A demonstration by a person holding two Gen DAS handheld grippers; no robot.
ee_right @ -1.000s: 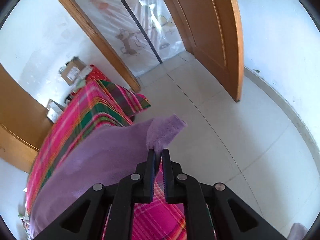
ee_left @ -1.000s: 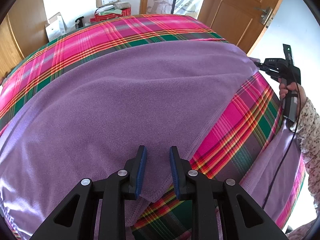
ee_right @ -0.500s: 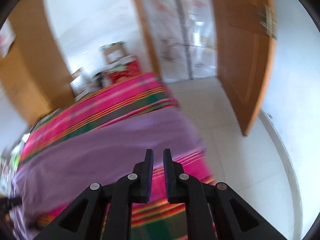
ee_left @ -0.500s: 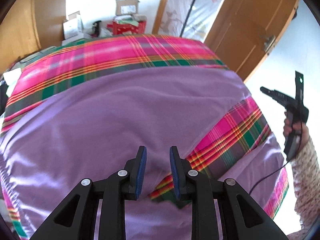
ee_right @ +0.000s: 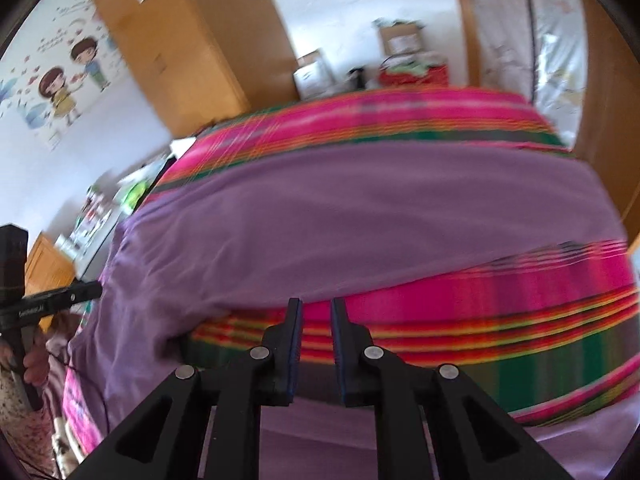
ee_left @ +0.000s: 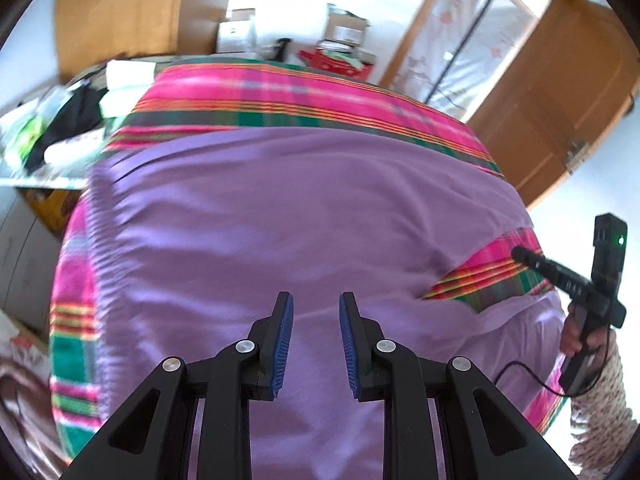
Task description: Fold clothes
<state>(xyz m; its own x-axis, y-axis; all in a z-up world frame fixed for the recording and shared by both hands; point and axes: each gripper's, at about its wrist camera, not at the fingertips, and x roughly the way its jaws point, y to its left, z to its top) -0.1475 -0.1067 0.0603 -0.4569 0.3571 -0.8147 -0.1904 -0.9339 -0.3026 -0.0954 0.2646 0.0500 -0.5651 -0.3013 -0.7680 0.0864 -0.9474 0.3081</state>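
A bed (ee_left: pixel 304 92) with a bright plaid cover of pink, green and orange stripes fills the room's middle, with wooden doors (ee_left: pixel 560 92) and stacked cardboard boxes (ee_left: pixel 344 28) behind it. A soft, fuzzy purple cloth (ee_left: pixel 280 208) lies spread flat across most of the cover, lightly wrinkled, leaving a striped band bare along the far side and a plaid patch showing at its near right corner. The left gripper (ee_left: pixel 316 344) hovers over the cloth's near part, fingers apart and empty. The right gripper (ee_right: pixel 316 348) hangs above the plaid patch, its jaws opening with nothing between them.
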